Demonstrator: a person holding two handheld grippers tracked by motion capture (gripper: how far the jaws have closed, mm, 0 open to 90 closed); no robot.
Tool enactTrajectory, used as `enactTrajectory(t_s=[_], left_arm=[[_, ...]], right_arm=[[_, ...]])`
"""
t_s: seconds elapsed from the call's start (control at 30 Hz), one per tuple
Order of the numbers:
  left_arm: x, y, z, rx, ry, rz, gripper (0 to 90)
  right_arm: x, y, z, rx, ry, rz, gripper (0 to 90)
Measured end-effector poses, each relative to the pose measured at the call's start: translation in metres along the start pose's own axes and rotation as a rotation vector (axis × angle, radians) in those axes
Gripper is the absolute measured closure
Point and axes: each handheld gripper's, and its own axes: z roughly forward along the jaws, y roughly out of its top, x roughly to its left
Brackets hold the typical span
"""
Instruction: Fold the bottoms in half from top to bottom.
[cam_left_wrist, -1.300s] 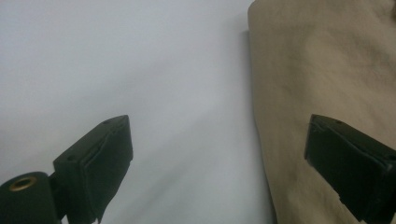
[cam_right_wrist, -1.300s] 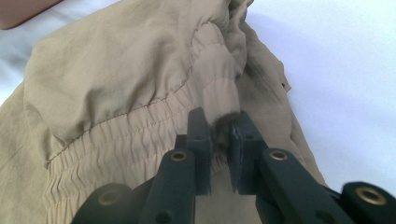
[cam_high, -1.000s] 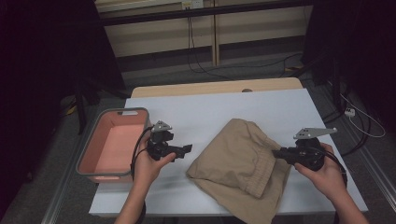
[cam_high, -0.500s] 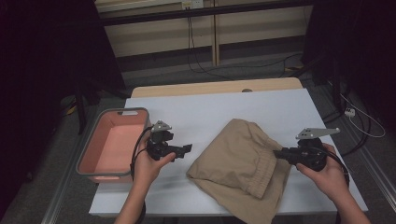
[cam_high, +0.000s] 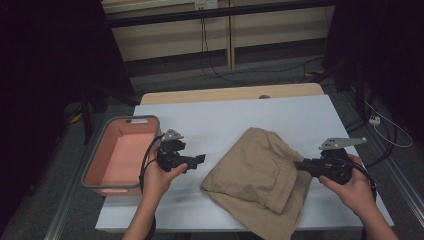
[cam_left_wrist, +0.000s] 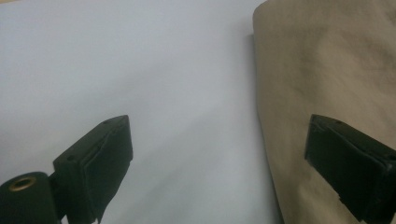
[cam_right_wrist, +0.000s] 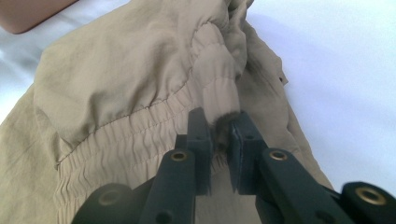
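High view looks down over the table; both gripper views sit close, sharing perhaps the khaki garment.

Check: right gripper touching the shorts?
Touching. The right gripper view shows the right gripper with both jaws closed on a fold of the elastic waistband of the shorts.

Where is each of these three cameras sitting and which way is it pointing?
High view: above the person's side, looking forward and down at the table, tan shorts and pink bin; both forearms, left claw, right claw.
Left gripper view: on the left claw, jaws apart, facing the table beside the shorts.
Right gripper view: on the right claw, jaws pinching the waistband.
All three share the shorts.
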Motion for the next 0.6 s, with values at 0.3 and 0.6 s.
enactTrajectory(t_s=[0.3, 0.6], left_arm=[[0.0002, -0.0001, -0.0005, -0.003, 0.0, -0.004, 7.9], [0.0007, -0.0005, -0.0011, -0.002, 0.0, -0.005, 7.9]], right_arm=[[0.0004, -0.0013, -0.0035, 0.001, -0.008, -0.004, 80.9], [-0.0003, -0.0034, -0.0068, 0.002, -0.014, -0.004, 80.9]])
